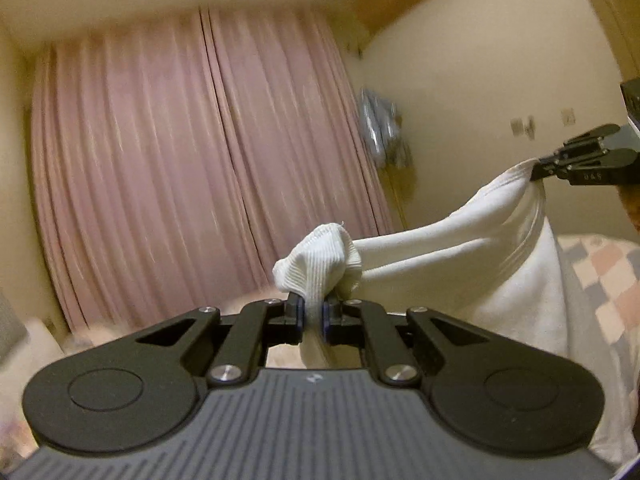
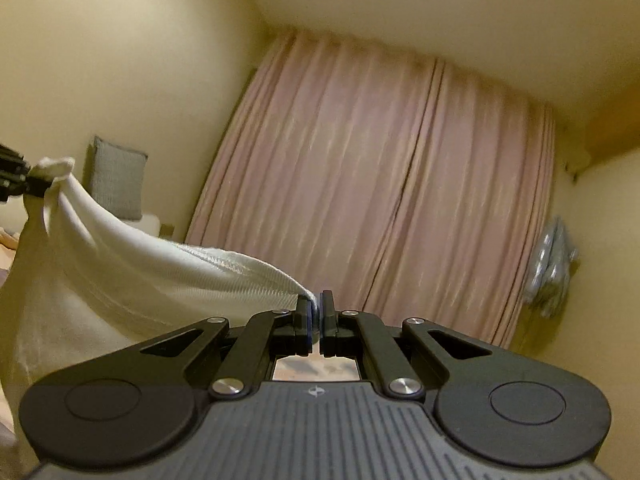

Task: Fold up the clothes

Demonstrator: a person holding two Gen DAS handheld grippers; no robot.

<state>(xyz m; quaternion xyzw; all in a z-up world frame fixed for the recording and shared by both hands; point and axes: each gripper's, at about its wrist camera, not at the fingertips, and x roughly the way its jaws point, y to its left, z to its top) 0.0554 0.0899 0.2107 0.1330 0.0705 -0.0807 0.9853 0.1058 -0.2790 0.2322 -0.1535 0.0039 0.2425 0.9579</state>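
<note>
A white garment (image 1: pixel 460 248) hangs in the air, stretched between my two grippers. My left gripper (image 1: pixel 314 312) is shut on a bunched ribbed edge of it, which sticks up past the fingertips. My right gripper (image 2: pixel 316 312) is shut on another corner of the garment (image 2: pixel 132 272). In the left wrist view the right gripper (image 1: pixel 538 170) shows at the right edge, pinching the cloth. In the right wrist view the left gripper (image 2: pixel 38 186) shows at the left edge, also pinching the cloth. The rest of the garment drapes down below both.
Pink curtains (image 1: pixel 200 168) cover the far wall. A checked bedcover (image 1: pixel 604 280) lies at the lower right. A grey cushion (image 2: pixel 118 184) leans against the left wall. A bluish bundle (image 2: pixel 554 268) hangs by the right wall.
</note>
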